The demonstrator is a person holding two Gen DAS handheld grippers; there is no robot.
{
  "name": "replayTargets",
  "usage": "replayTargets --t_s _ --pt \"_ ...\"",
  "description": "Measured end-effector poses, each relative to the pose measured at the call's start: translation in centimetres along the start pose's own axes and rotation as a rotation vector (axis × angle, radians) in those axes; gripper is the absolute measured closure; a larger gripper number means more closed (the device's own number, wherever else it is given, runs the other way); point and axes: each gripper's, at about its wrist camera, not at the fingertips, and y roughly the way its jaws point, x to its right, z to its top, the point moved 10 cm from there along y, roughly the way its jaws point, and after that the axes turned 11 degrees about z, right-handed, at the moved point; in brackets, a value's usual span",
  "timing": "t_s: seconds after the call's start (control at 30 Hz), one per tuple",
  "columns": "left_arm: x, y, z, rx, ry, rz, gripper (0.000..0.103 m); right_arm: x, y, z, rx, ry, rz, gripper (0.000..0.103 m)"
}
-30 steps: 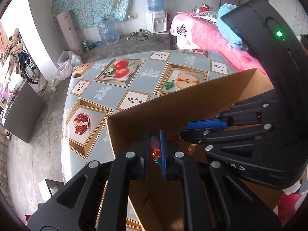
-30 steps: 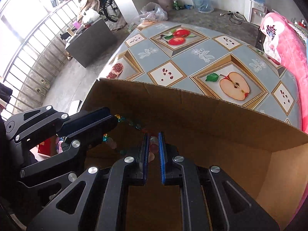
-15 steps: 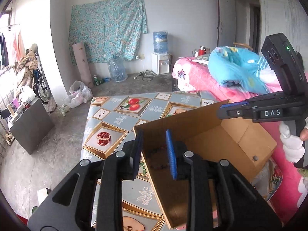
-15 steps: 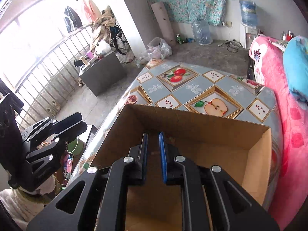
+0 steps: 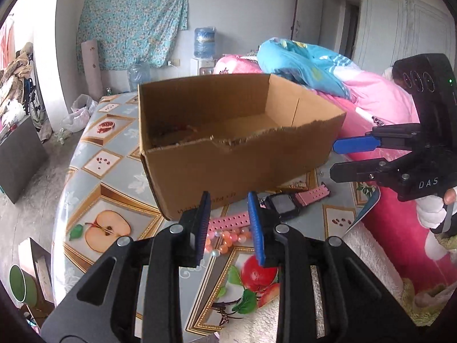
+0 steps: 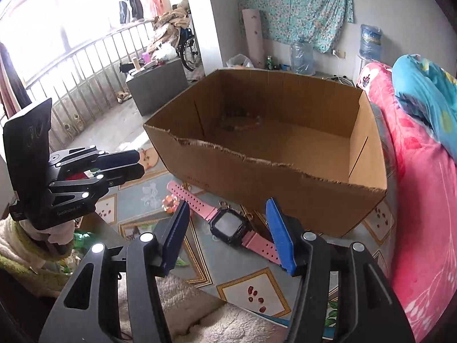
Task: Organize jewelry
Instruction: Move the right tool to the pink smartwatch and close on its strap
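Left wrist view. Cardboard box (image 5: 234, 143), open-topped, torn near rim, stands on the table (image 5: 114, 171) just beyond the left gripper (image 5: 228, 224). It blocks the far tabletop. Inside, at its left end, a beaded string (image 5: 174, 131), dim, detail unclear. Right gripper (image 5: 354, 157) hangs at the right edge, over the table's side by the pink bedding (image 5: 385, 105). Table covering: grey-blue oilcloth printed with framed fruit. Room: concrete floor, floral cloth on the far wall, water dispenser (image 5: 204, 48), blue quilt on the bed. Task items on the table in front of the box: pink watch (image 5: 281, 203), strap perforated, dark square face; bead bracelet (image 5: 228, 237), peach and clear beads, seen between the left jaws but lying below them, not pinched. Left jaws stand partly apart, having just been opening; nothing is gripped.

Right wrist view. Same box (image 6: 271, 154) ahead, beaded string (image 6: 242, 120) on its floor at the far left. Left gripper (image 6: 125, 163) at the left, over the table edge; its jaws look nearly together from this angle. Balcony railing and cluttered grey cabinet (image 6: 157, 83) behind. Watch (image 6: 228, 225) lies flat, diagonal, just in front of the box, framed by the right gripper (image 6: 228, 228). Bracelet (image 6: 170, 201) beside the strap's far end. Right jaws wide apart, just been opening, empty.
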Motion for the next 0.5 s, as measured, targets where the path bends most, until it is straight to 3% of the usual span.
replayTargets --t_s 0.17,0.5 --pt "1.5 3.9 -3.0 -0.077 0.037 0.012 0.078 0.6 3.6 -1.3 -0.078 -0.048 -0.025 0.045" --pt "1.6 5.4 -4.1 -0.080 0.076 0.037 0.078 1.2 7.8 -3.0 -0.236 -0.166 -0.067 0.045"
